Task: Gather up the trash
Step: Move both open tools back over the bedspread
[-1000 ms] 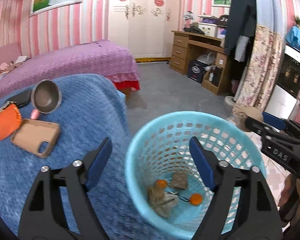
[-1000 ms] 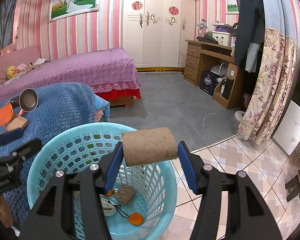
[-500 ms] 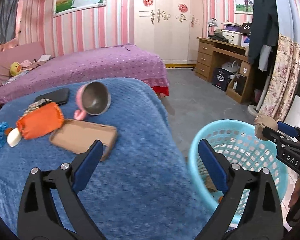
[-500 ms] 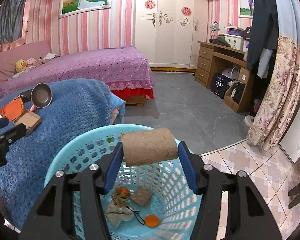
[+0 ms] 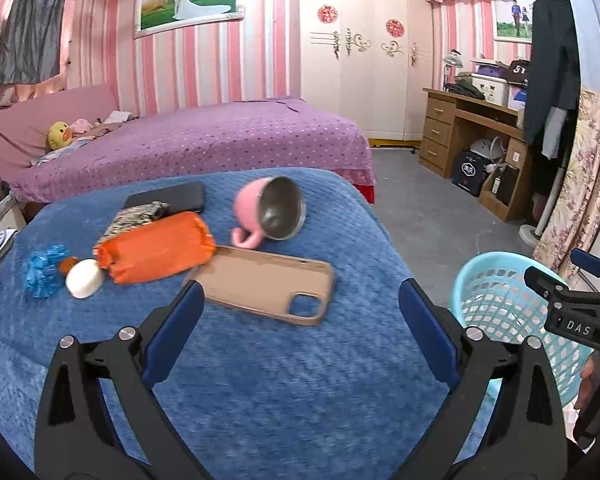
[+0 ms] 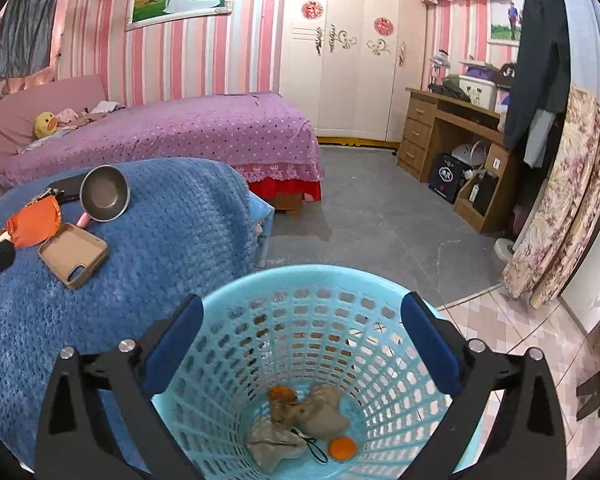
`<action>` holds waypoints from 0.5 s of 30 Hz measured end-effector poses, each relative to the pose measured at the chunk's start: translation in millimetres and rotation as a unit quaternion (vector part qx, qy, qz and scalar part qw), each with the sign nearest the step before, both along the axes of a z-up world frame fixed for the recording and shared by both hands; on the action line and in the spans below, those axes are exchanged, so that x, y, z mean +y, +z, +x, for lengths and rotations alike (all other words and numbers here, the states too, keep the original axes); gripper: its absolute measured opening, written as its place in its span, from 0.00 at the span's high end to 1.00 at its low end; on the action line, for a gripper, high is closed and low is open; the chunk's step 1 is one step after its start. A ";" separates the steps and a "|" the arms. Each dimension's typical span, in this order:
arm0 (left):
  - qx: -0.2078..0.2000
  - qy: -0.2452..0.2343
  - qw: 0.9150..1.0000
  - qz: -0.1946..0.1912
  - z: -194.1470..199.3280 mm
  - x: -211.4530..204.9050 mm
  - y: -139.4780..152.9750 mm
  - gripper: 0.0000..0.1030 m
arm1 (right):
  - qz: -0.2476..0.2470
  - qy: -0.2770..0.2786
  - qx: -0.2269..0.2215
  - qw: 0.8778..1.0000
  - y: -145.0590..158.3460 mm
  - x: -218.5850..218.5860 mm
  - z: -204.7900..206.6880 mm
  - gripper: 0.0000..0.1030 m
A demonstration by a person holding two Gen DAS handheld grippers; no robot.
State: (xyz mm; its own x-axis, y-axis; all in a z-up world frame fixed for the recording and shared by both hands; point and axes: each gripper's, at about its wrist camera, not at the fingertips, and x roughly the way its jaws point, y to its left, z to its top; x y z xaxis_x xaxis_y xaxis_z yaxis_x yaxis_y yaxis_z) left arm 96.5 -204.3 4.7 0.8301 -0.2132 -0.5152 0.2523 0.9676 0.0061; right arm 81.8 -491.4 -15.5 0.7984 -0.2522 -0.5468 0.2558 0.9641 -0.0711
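Cardboard tube is no longer sitting between the right gripper (image 6: 300,344) fingers; its jaws are springing open, empty, above the light-blue perforated plastic basket (image 6: 260,284), so that piece is counting as binned. Inside the basket, two orange bits and several crumpled brown scraps are lying. The left gripper (image 5: 300,328), spread wide and empty, is swinging from the basket toward the blue blanket (image 5: 260,380), where one orange wrapper (image 5: 156,252) is waiting.

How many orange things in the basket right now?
2 that I can see. One orange piece lies on the floor of the blue basket near the front; the other sits behind the brown scraps. More could be hidden under those scraps.
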 end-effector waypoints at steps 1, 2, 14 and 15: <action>-0.002 0.004 1.000 0.000 0.6 6.7 1.8 0.07 | -0.004 0.004 0.001 1.000 0.7 6.4 2.6 0.06; -0.003 0.007 1.000 0.000 1.0 11.7 2.8 0.07 | -0.008 0.006 0.002 1.000 1.3 13.0 4.6 0.06; -0.005 0.048 0.999 -0.003 17.4 88.7 7.3 0.06 | -0.004 0.036 -0.001 0.999 6.8 65.9 24.0 0.06; -0.005 0.050 0.999 -0.002 18.2 92.9 6.3 0.05 | -0.001 0.037 -0.001 0.999 7.3 68.4 24.2 0.06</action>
